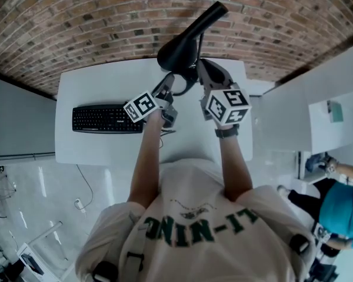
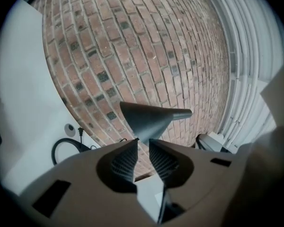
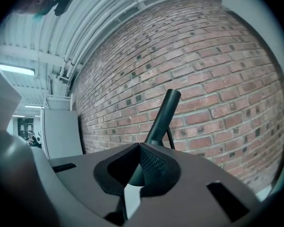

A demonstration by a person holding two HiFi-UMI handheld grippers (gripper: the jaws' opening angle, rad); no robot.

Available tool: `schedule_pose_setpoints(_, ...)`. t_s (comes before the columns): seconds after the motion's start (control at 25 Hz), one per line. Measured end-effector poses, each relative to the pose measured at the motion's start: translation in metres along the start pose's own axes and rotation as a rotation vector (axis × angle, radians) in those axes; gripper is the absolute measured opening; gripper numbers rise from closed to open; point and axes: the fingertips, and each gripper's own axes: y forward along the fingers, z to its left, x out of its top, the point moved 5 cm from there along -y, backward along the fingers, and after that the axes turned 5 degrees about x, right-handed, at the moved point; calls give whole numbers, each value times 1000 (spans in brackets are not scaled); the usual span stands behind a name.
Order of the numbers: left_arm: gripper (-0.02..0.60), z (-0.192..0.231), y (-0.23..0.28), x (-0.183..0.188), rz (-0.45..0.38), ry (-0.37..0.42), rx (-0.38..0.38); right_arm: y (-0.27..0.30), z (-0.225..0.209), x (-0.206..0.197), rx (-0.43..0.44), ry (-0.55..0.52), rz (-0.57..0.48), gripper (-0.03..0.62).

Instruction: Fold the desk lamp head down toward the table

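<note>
The black desk lamp stands at the back of the white table (image 1: 94, 81). Its cone-shaped head (image 1: 176, 53) hangs low and its arm (image 1: 207, 17) slants up to the right. My right gripper (image 1: 202, 70) is shut on the lamp arm (image 3: 162, 122), which runs down between the pads. My left gripper (image 1: 167, 94) sits just under the head. In the left gripper view the head (image 2: 149, 118) points its lower edge at the gripper (image 2: 143, 140). The jaws stand apart with a gap showing between them.
A black keyboard (image 1: 106, 119) lies on the table's left part. A black cable (image 2: 61, 148) loops on the table by the brick wall (image 1: 106, 22). A white partition (image 1: 294, 110) stands at the right, with a person in teal (image 1: 347, 210) beyond it.
</note>
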Motion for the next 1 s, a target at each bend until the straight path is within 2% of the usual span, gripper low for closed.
schedule_pose_setpoints(0.16,58,-3,-25,5,-15,100,57,-8,5,-9,9,20,6,3)
schedule_pose_setpoints(0.4,25,-27,-58,27,-73,303,149,-16,23,-15,35,30,6,3)
schedule_pose_setpoints(0.68,9,-60,-90,40,-177,640,339,-31,36,-16,55,20,-4,3)
schedule_pose_setpoints(1.0,2,-112,-114,38,-268,963,461,-54,41,-17,12,-40,-8,2)
